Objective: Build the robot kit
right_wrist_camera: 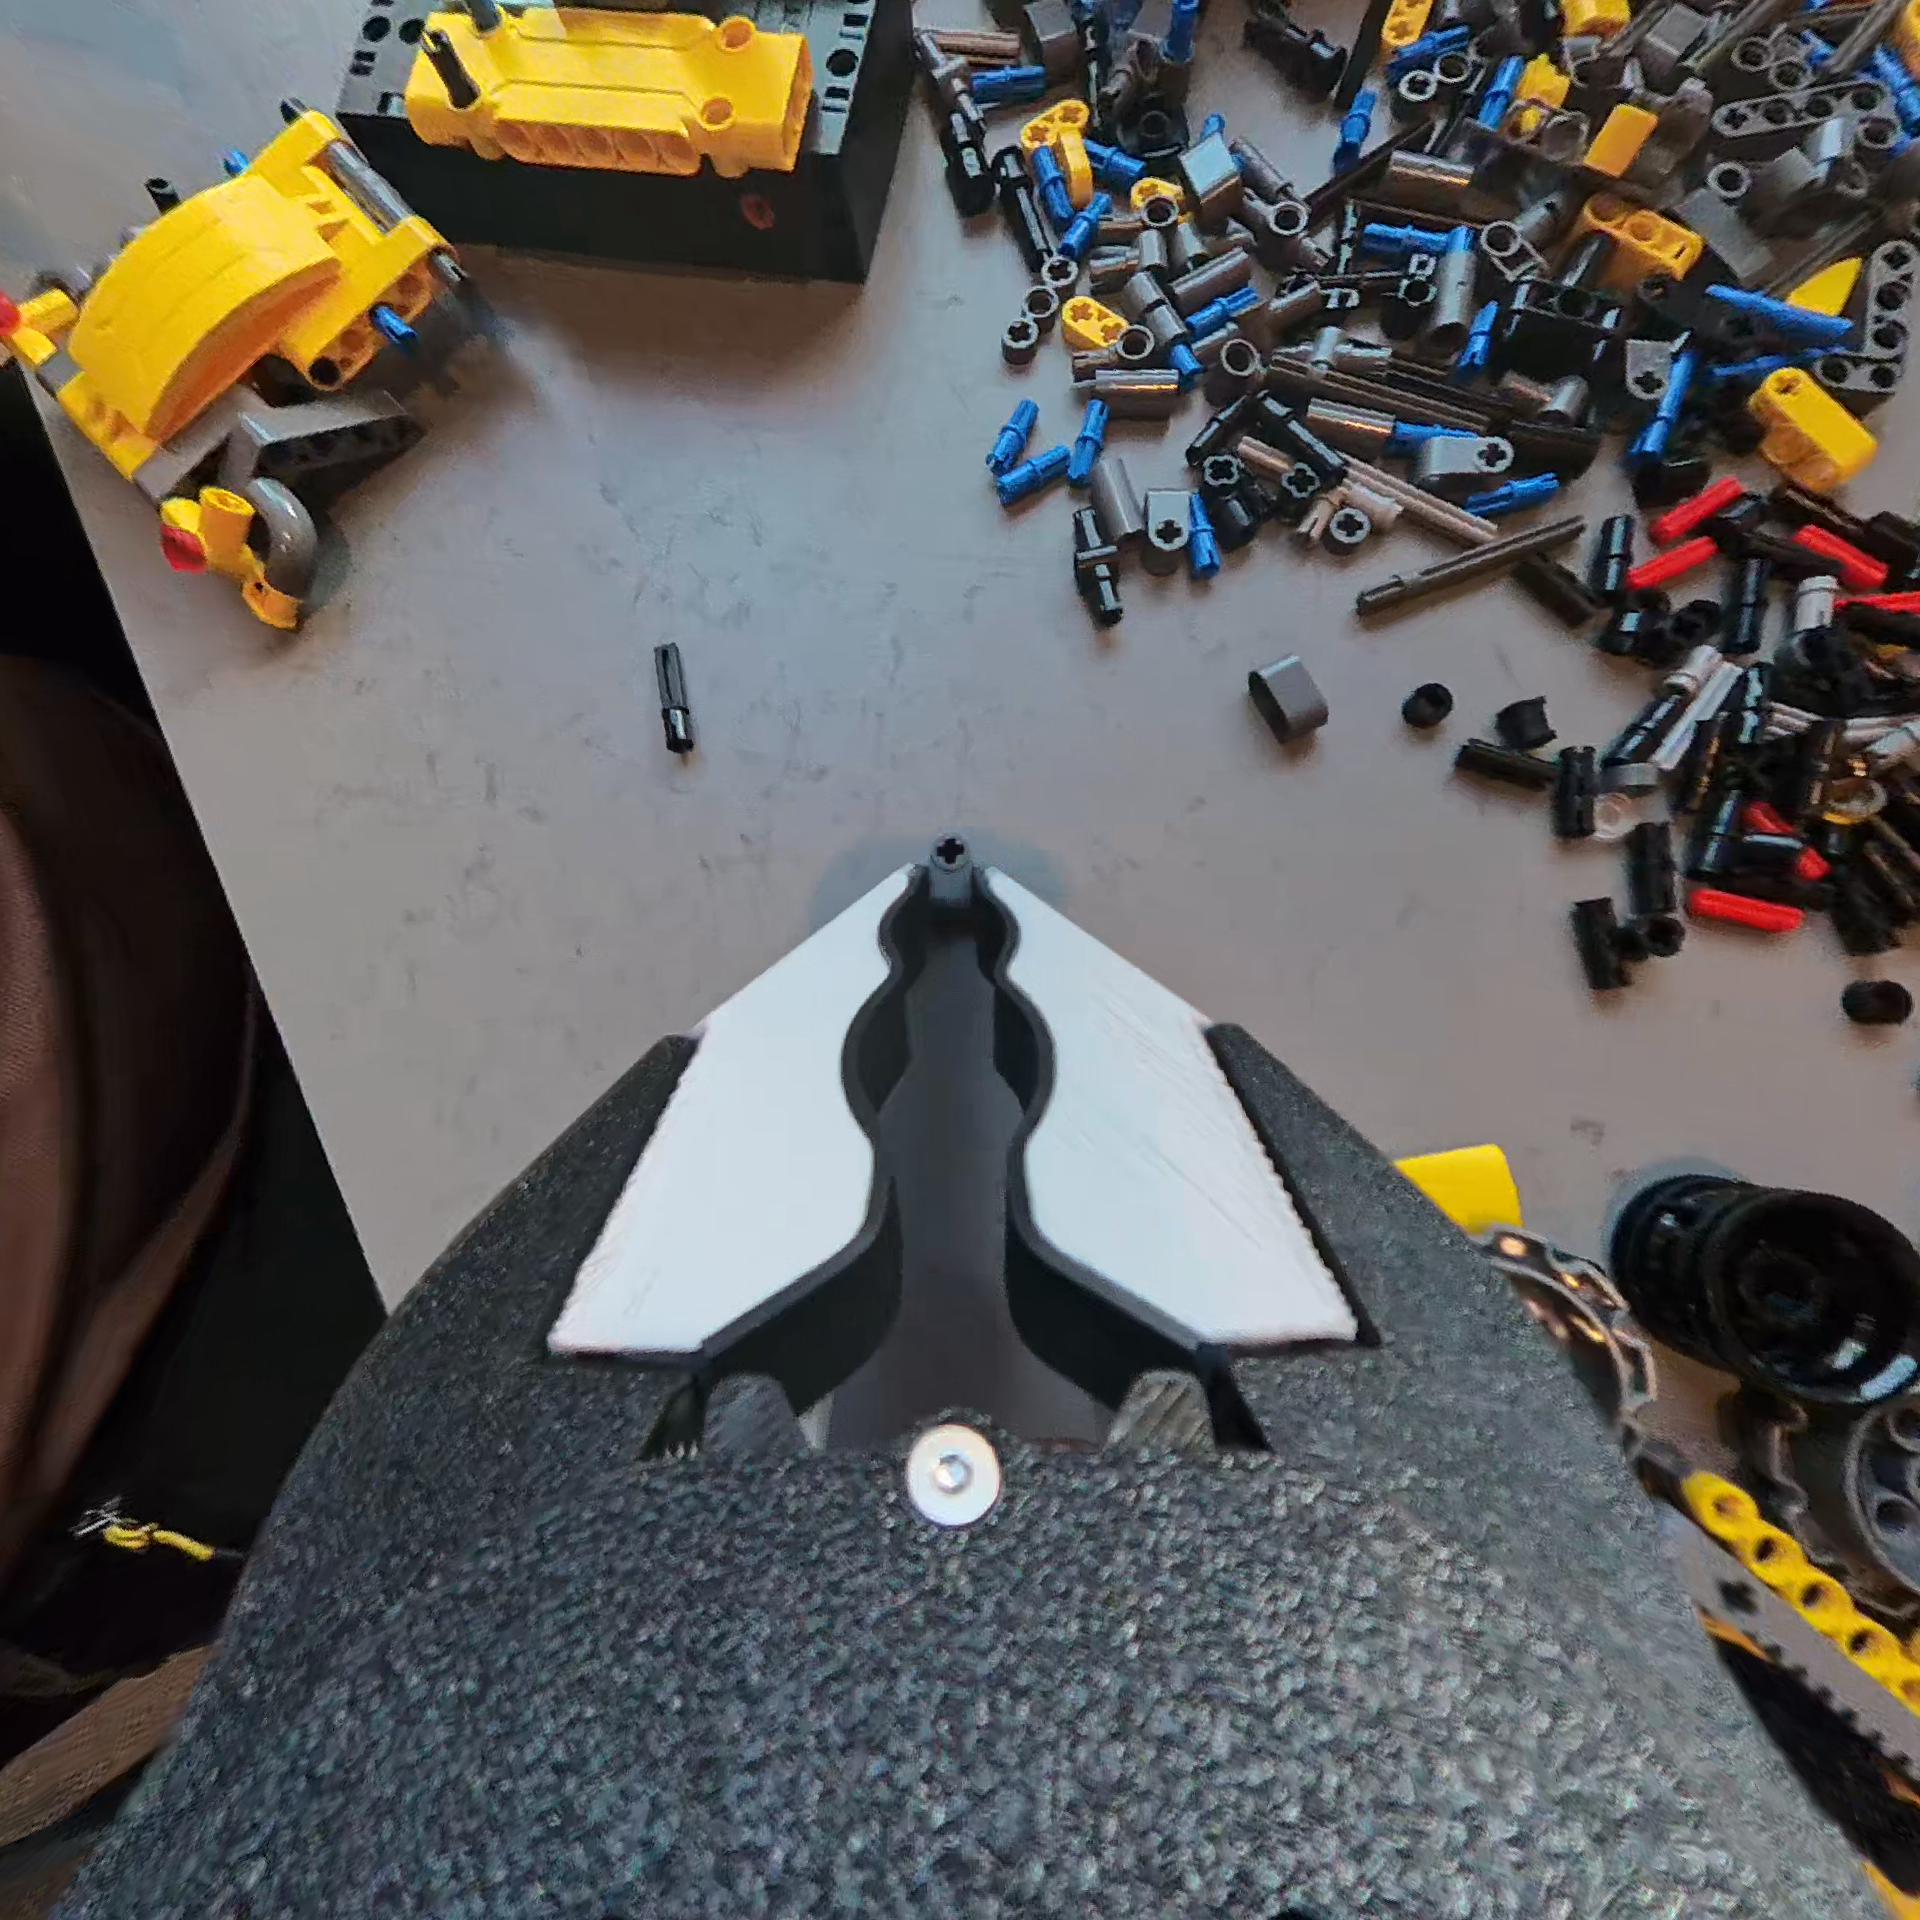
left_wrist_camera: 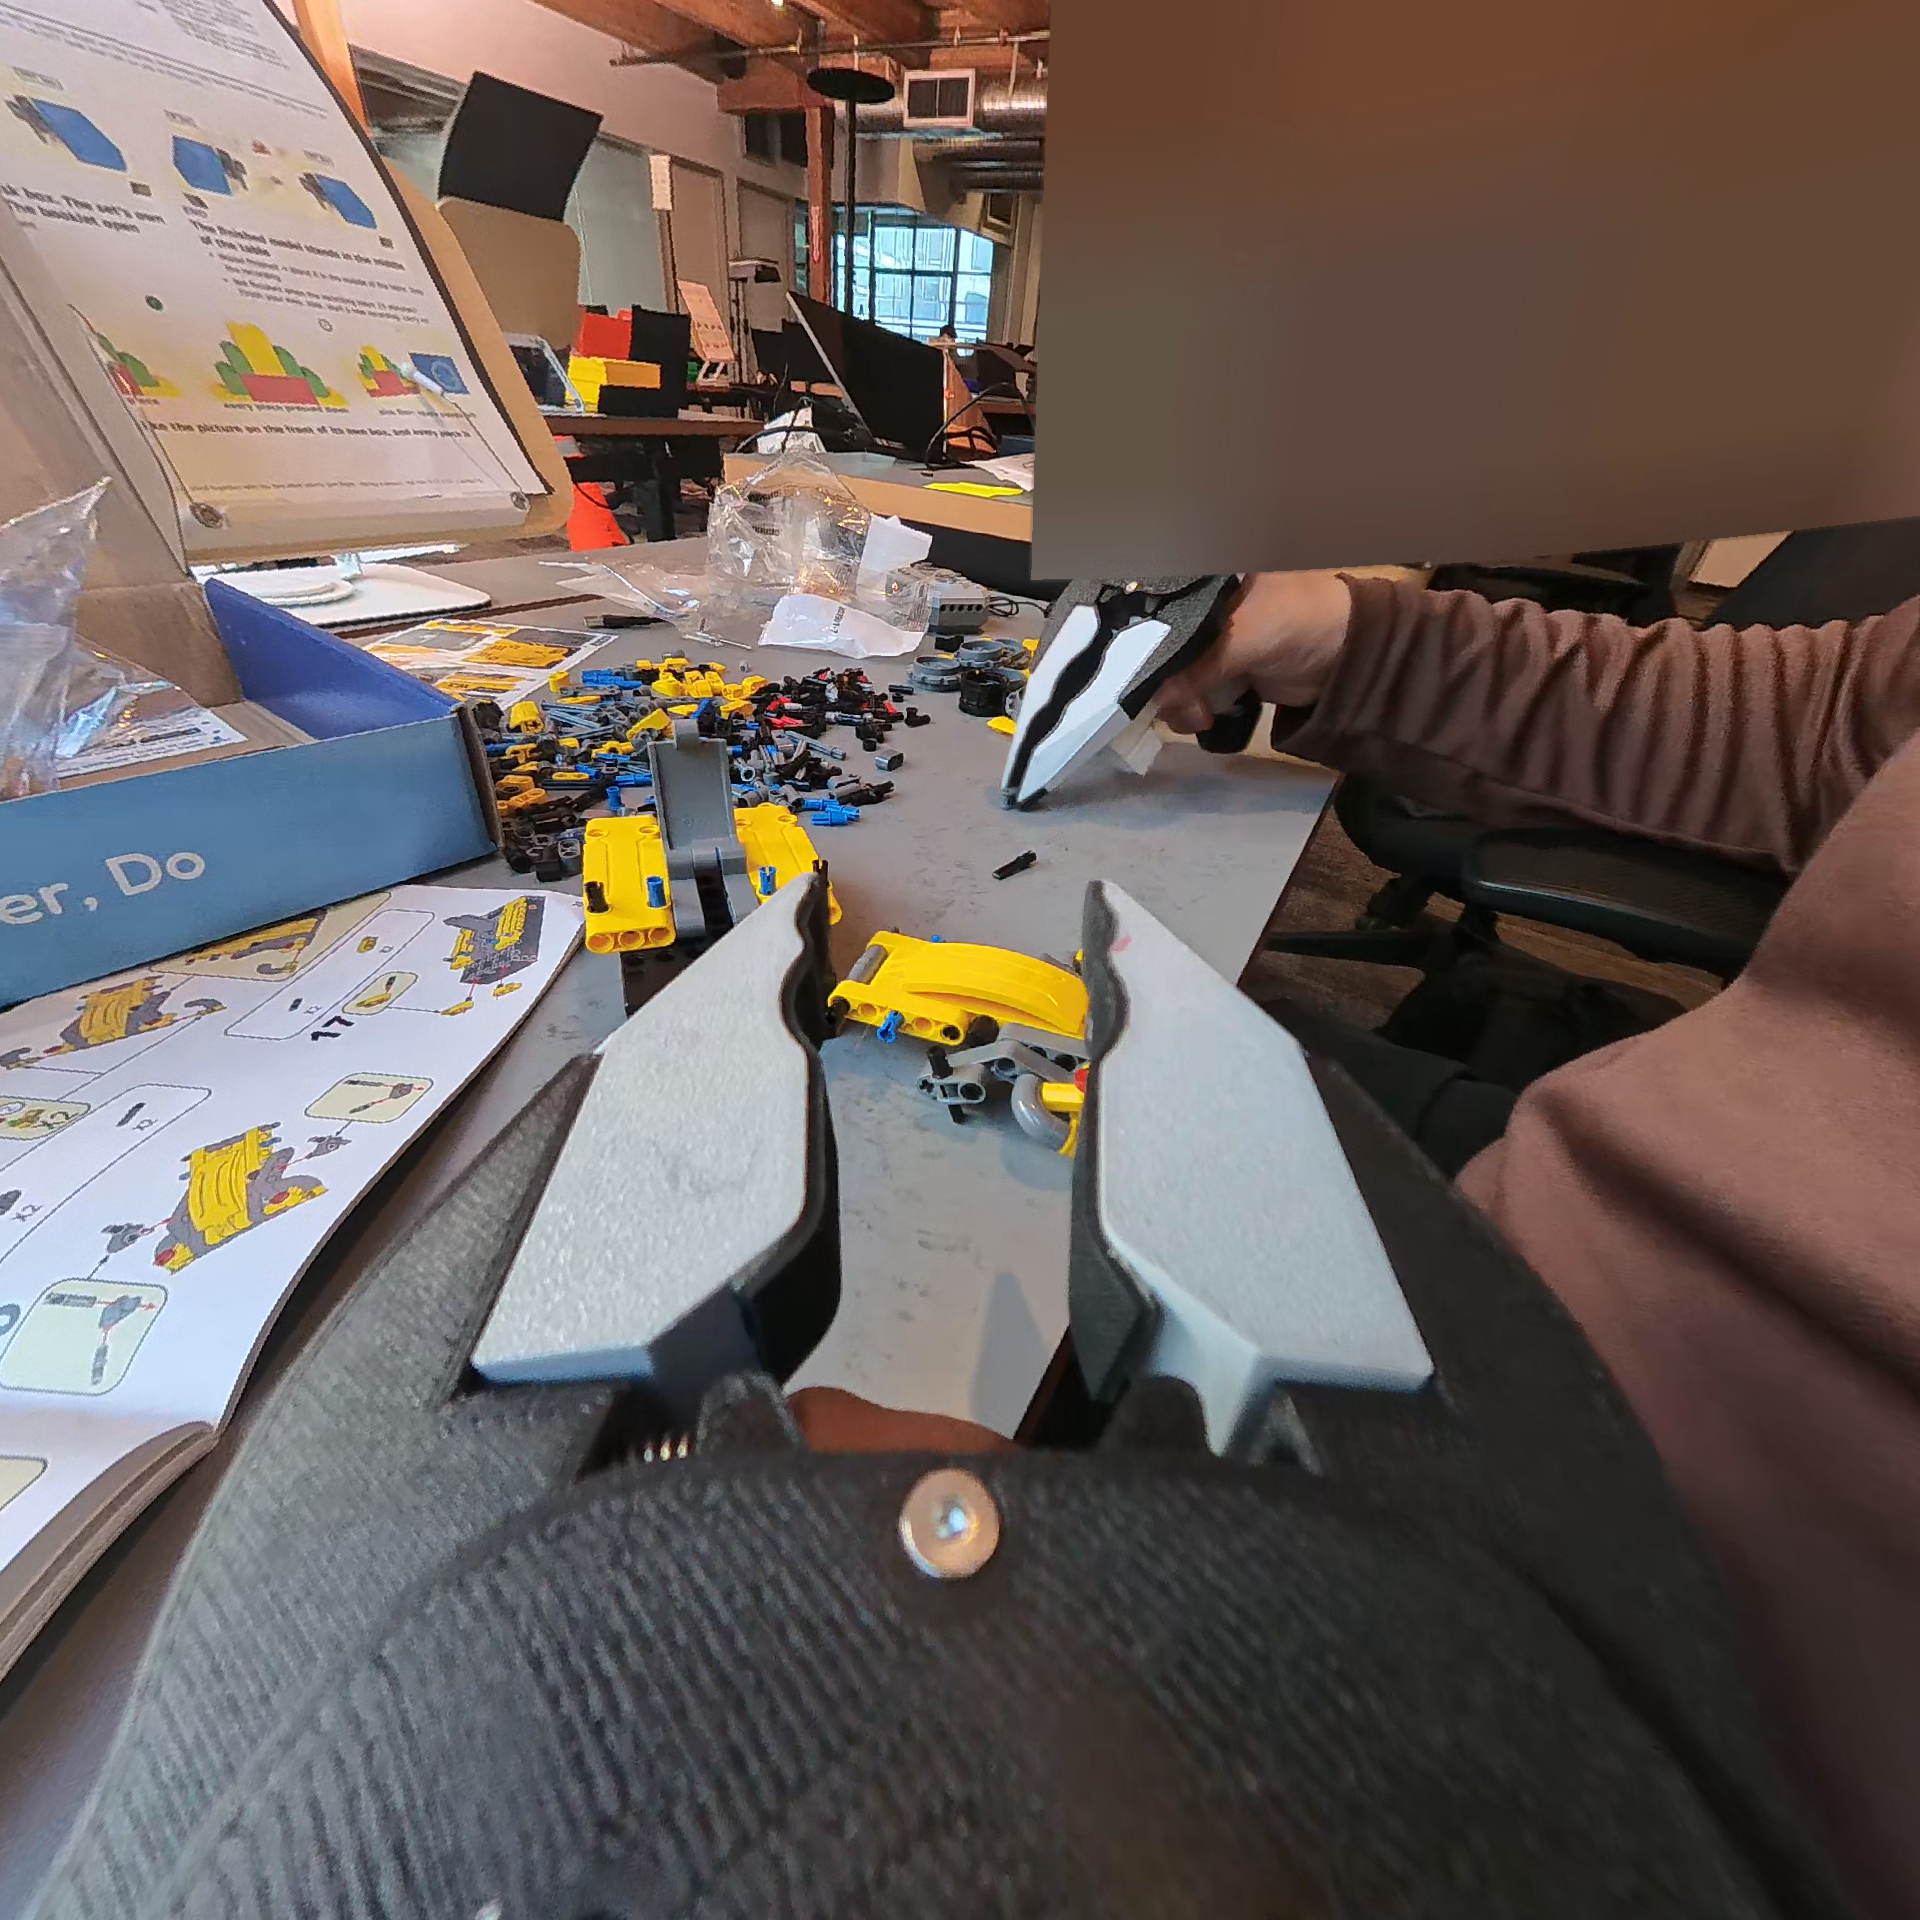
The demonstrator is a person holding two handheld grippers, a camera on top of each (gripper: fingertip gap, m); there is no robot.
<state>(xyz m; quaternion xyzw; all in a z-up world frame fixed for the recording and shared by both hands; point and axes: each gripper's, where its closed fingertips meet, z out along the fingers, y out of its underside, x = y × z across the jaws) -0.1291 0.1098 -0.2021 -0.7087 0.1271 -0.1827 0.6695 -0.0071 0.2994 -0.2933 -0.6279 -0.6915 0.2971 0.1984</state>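
Observation:
My left gripper (left_wrist_camera: 954,914) is open and empty, just above the grey table, with a small yellow and grey brick assembly (left_wrist_camera: 961,1000) between its fingertips. That assembly also shows in the right wrist view (right_wrist_camera: 239,312). My right gripper (right_wrist_camera: 951,878) is shut on a small black connector pin (right_wrist_camera: 950,868), tips down close to the table; it also shows in the left wrist view (left_wrist_camera: 1016,798). A second black pin (right_wrist_camera: 673,698) lies loose on the table ahead of it. A larger yellow and black build (right_wrist_camera: 623,114) stands beyond.
A heap of small black, blue, grey, yellow and red parts (right_wrist_camera: 1507,364) covers the table's right. An open instruction booklet (left_wrist_camera: 208,1143) and a blue cardboard box (left_wrist_camera: 239,821) lie left. Black wheels (right_wrist_camera: 1766,1299) sit near the right gripper. The table edge (right_wrist_camera: 208,831) and a person's brown sleeve (left_wrist_camera: 1558,727) lie close by. The grippers' ends are close to 25 cm from one another.

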